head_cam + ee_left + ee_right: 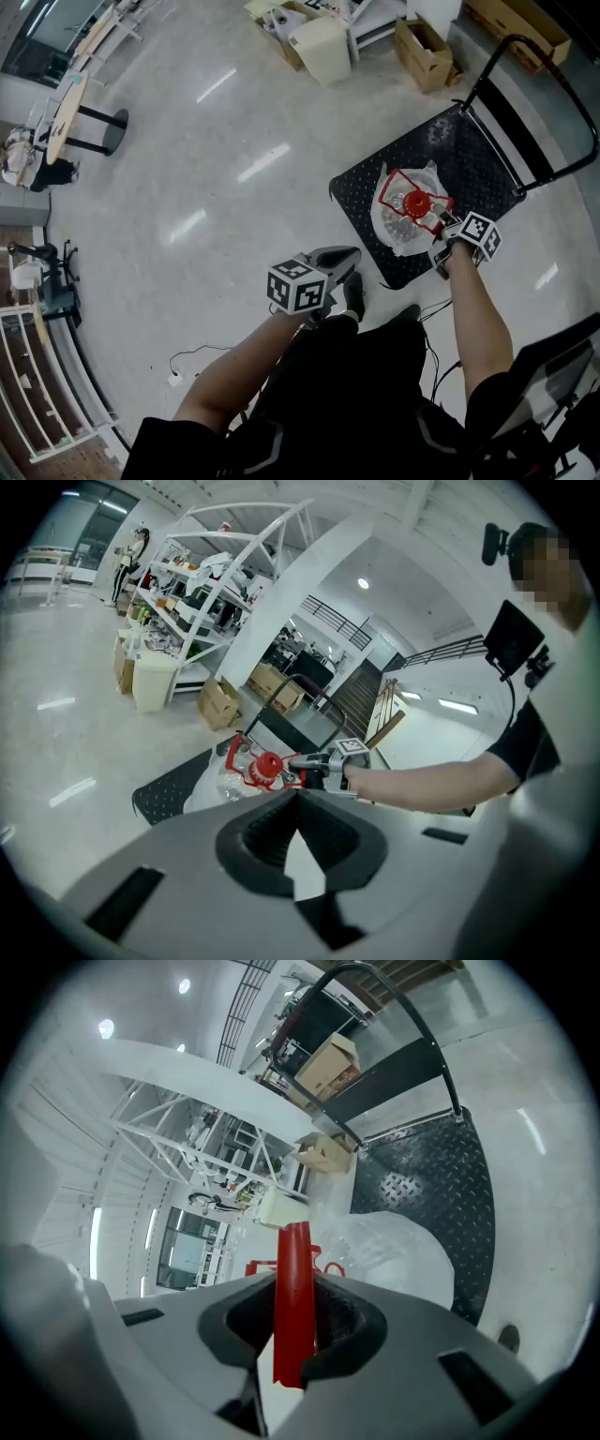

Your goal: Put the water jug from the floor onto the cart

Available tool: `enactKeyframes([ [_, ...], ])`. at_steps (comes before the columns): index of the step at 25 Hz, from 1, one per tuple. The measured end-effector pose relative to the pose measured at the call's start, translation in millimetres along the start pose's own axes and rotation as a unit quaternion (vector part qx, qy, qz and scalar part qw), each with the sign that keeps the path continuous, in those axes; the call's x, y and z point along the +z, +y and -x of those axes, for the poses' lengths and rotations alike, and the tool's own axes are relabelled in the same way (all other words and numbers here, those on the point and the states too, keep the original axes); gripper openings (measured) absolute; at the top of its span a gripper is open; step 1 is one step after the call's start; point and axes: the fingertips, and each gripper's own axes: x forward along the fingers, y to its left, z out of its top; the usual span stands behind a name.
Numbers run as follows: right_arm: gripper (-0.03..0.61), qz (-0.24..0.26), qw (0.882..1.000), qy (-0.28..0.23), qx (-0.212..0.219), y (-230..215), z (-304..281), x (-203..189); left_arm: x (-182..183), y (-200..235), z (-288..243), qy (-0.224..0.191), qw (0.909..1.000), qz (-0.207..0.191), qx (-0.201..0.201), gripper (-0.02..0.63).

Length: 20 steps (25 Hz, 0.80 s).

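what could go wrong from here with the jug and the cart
1. The right tongs grip only the thin red handle of the water jug, so the jug may swing or slip out.
2. The jug is close to the near edge of the cart; let go there, it might tip off.
3. The left tongs are shut, empty and away from the jug, so nothing steadies it.

— Can we see the whole water jug [403,1255]?
— No; the right gripper [293,1283] covers its lower part. And we can't make out the tiny items on the far shelves [202,583].
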Motion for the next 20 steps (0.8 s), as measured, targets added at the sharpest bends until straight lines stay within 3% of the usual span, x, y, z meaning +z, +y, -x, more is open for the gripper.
enactKeyframes([
  [5, 0.06, 0.019, 0.999, -0.005, -0.025, -25.9, 9.7, -6.0, 3.9, -22.7, -4.1, -0.006, 0.9996, 0.012, -0.024, -0.003],
  [8, 0.076, 0.039, 0.999, -0.017, -0.009, -21.2, 17.8, -1.9, 14.2, -33.8, -5.1, -0.012, 0.9994, -0.008, -0.032, -0.003],
  [11, 0.095, 0.076, 0.997, -0.024, -0.019, -17.5, 37.7, 8.3, 28.3, -44.4, -8.9, -0.017, 0.9984, -0.028, -0.046, -0.003],
  [15, 0.097, 0.105, 0.992, -0.061, -0.046, -17.8, 93.6, 36.5, 43.5, -76.6, -22.1, -0.014, 0.9934, -0.059, -0.098, -0.003],
  [17, 0.097, 0.131, 0.985, -0.094, -0.066, -13.6, 135.1, 50.3, 50.2, -104.4, -30.3, -0.007, 0.9868, -0.086, -0.137, -0.003],
  [20, 0.097, 0.216, 0.962, -0.14, -0.091, 9.5, 190.8, 66.6, 67.1, -145.8, -44.0, -0.011, 0.9732, -0.133, -0.187, -0.003],
])
